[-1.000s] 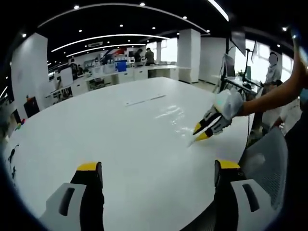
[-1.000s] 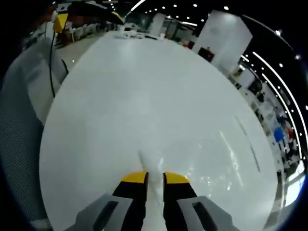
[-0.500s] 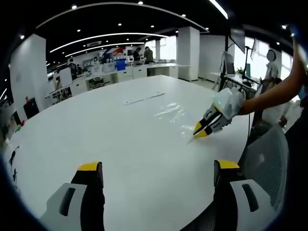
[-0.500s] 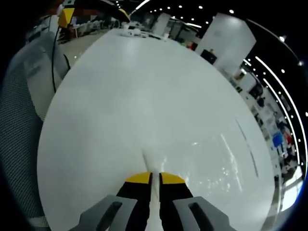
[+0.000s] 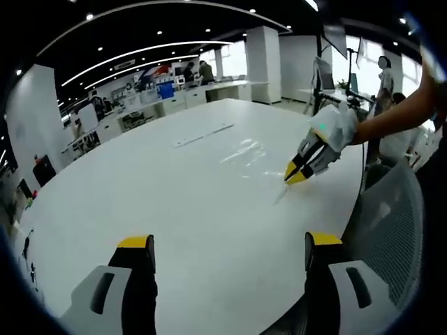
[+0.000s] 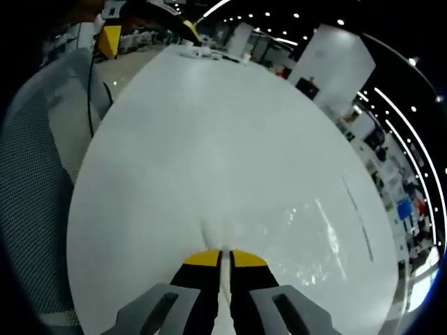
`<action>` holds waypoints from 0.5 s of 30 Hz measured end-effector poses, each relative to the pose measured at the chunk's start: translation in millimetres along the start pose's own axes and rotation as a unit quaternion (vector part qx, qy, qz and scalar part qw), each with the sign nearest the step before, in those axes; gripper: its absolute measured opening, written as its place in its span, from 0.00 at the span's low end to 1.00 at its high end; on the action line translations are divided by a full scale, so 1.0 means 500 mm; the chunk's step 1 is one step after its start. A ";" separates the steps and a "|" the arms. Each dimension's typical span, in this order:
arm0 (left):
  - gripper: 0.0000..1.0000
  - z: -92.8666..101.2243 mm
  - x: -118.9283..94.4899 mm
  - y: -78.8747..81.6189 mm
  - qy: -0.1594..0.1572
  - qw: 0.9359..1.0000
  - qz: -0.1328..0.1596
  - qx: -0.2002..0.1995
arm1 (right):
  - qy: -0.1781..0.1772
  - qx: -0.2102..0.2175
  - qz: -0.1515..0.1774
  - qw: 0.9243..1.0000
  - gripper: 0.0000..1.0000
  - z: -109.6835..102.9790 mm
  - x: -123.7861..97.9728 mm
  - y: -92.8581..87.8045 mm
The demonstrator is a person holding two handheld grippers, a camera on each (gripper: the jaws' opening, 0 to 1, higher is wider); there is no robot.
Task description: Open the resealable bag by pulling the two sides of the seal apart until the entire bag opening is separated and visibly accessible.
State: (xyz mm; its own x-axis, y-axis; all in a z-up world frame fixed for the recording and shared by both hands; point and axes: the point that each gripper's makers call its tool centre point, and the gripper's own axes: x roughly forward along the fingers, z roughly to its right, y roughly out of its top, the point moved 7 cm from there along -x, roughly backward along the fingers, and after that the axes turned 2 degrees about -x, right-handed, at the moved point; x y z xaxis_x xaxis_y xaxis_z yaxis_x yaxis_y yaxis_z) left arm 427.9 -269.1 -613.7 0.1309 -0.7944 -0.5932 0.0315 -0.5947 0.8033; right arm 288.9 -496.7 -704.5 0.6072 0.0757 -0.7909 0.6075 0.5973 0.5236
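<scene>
A clear resealable bag (image 5: 248, 149) lies flat on the white table (image 5: 174, 195), glinting under the lights. My right gripper (image 5: 296, 173) comes in from the right on a gloved hand and is shut on the bag's near edge. In the right gripper view its yellow-tipped jaws (image 6: 223, 257) pinch a thin white strip of the bag (image 6: 311, 241), which spreads out to the right ahead of them. My left gripper (image 5: 229, 241) hovers open over the table's near side, well short of the bag, with nothing between its fingers. It also appears far off (image 6: 147, 31) in the right gripper view.
A grey mesh chair (image 5: 386, 222) stands at the table's edge by the right arm, seen again as the chair (image 6: 35, 209). Two thin strips (image 5: 204, 134) lie farther back on the table. Desks, pillars and people fill the office behind.
The right gripper's jaws have gone from slightly apart to shut tight on the bag's edge. Both cameras have shifted a little; the left gripper stays open.
</scene>
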 end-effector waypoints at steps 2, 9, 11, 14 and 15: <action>0.81 -0.001 0.000 -0.004 0.005 1.000 -0.011 0.014 | 0.001 0.006 0.006 1.000 0.00 -0.002 -0.005 0.003; 0.82 0.009 0.002 0.005 -0.010 1.000 -0.002 0.025 | 0.004 0.014 0.025 1.000 0.00 -0.014 -0.029 0.024; 0.79 0.014 0.005 0.006 -0.014 0.999 -0.003 0.032 | 0.005 0.014 0.028 0.999 0.00 -0.019 -0.035 0.030; 0.77 0.022 0.010 0.008 -0.026 0.999 -0.001 0.036 | 0.009 0.010 0.032 0.999 0.00 -0.027 -0.041 0.036; 0.78 0.029 0.014 0.010 -0.033 0.999 0.000 0.041 | 0.011 0.008 0.034 0.999 0.00 -0.032 -0.045 0.040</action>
State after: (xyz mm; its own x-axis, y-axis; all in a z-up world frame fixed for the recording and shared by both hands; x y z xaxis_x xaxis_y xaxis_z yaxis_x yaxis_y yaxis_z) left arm 414.4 -279.6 -614.8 0.0647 -0.7997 -0.5969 -0.0507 -0.6000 0.7984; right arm 278.9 -473.8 -681.4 0.6357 0.1330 -0.7604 0.5741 0.5770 0.5809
